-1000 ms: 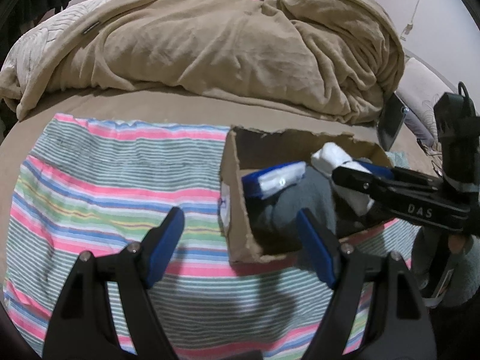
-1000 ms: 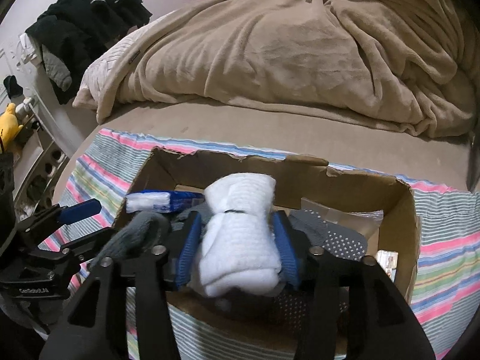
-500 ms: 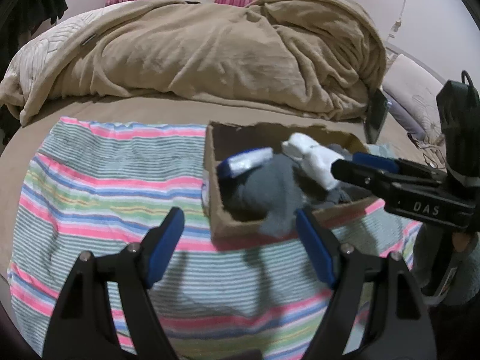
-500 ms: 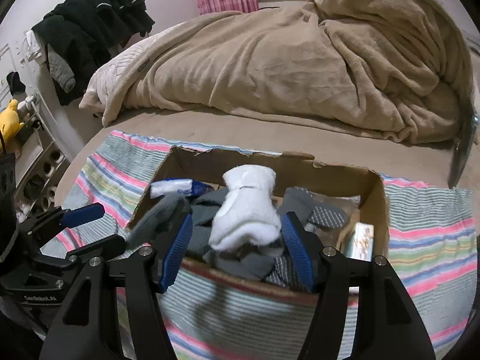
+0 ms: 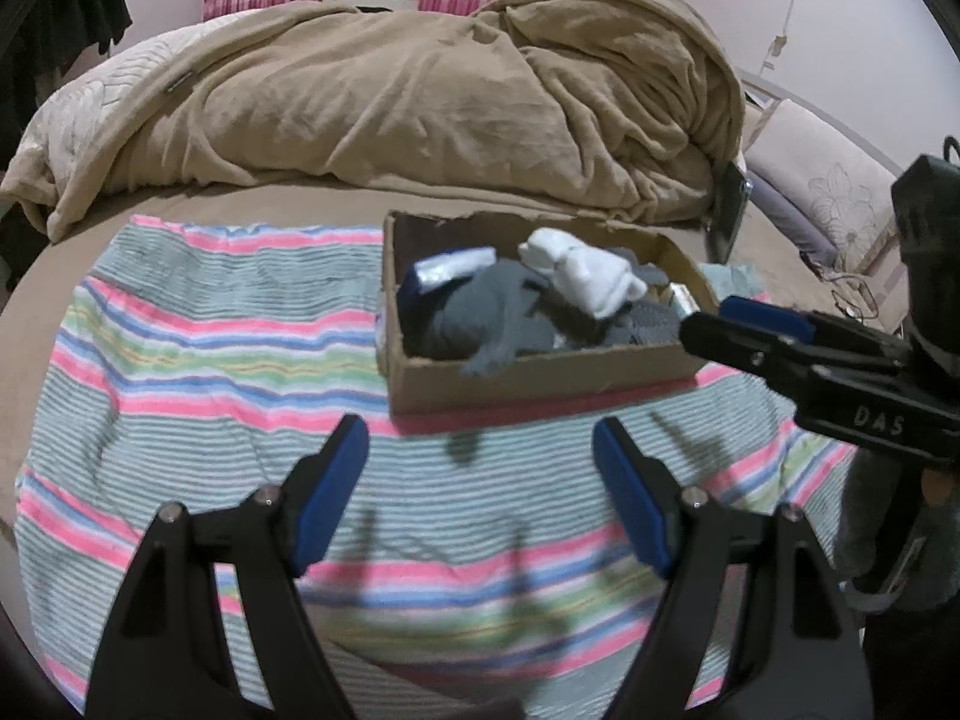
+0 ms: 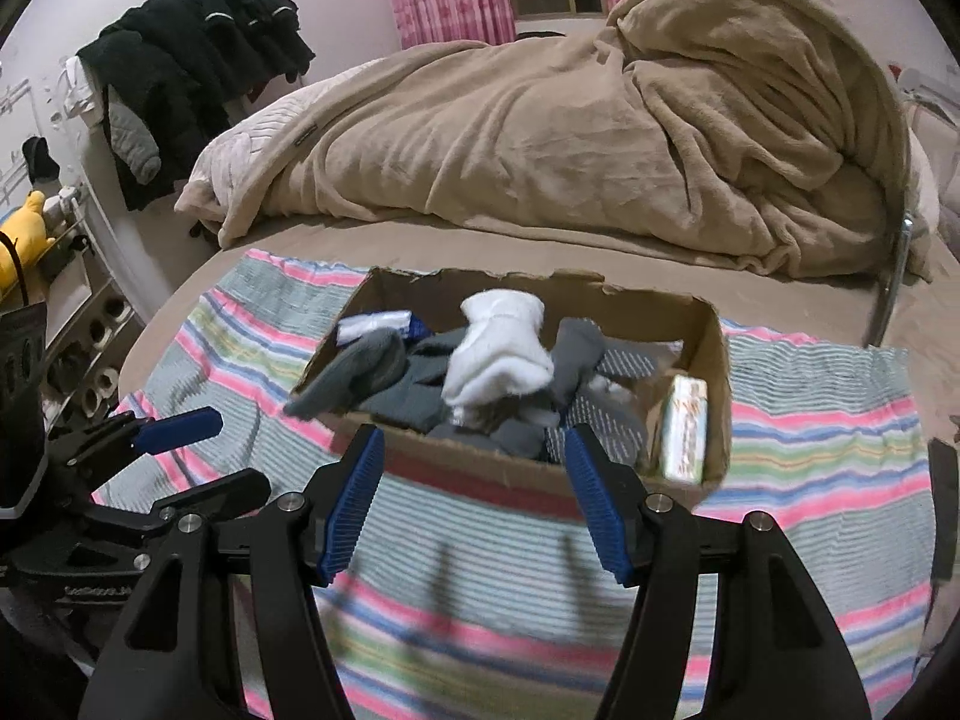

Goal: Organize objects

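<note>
A torn-edged cardboard box (image 6: 714,396) sits on the striped towel (image 5: 210,360), heaped with socks. A white rolled sock (image 6: 501,348) lies on top at the box's middle, and a grey sock (image 6: 348,378) droops over the box's left near rim. Both the left gripper (image 5: 480,480) and the right gripper (image 6: 474,492) hang spread and empty on the near side of the box. Only the right wrist view shows the small printed packet (image 6: 681,429) standing in the box's right near corner.

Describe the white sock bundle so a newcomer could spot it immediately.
On the striped cloth spread over the bed sits a torn cardboard box. The white sock bundle lies on top of the pile at its centre, the only large fluffy white lump among flat grey socks.
</note>
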### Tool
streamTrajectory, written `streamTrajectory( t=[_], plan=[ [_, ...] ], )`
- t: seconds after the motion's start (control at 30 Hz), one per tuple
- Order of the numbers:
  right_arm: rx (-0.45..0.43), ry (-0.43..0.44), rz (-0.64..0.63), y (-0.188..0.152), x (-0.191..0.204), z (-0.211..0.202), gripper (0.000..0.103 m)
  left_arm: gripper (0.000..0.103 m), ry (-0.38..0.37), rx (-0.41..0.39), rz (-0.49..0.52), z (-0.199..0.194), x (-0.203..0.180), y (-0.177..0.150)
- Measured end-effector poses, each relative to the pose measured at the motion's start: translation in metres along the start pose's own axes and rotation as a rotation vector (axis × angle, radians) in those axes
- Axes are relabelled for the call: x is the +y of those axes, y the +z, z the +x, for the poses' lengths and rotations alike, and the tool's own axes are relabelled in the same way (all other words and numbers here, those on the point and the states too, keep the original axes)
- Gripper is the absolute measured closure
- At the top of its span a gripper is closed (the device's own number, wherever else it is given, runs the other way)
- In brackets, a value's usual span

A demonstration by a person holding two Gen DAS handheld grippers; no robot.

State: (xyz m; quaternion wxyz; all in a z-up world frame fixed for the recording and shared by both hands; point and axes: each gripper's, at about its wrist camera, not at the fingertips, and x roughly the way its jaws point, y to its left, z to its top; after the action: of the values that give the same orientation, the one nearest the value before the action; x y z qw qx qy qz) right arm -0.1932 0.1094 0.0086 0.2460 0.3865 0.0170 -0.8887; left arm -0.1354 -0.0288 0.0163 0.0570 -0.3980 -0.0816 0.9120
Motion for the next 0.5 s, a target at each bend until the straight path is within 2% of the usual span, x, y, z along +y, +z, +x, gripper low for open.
streamTrajectory(
  t=[0.2, 0.5],
  plan=[
    [0.005, 0.005, 0.005, -0.017, 0.005, -0.014, 0.037, 0.025, -0.020, -0.004, 0.000, -0.019, -0.005, -0.014],
    [0.019, 0.011, 0.021, -0.044, 0.013, -0.028, 0.037, 0.025, -0.011, -0.002, 0.002, -0.031, -0.010, -0.033]
  ],
)
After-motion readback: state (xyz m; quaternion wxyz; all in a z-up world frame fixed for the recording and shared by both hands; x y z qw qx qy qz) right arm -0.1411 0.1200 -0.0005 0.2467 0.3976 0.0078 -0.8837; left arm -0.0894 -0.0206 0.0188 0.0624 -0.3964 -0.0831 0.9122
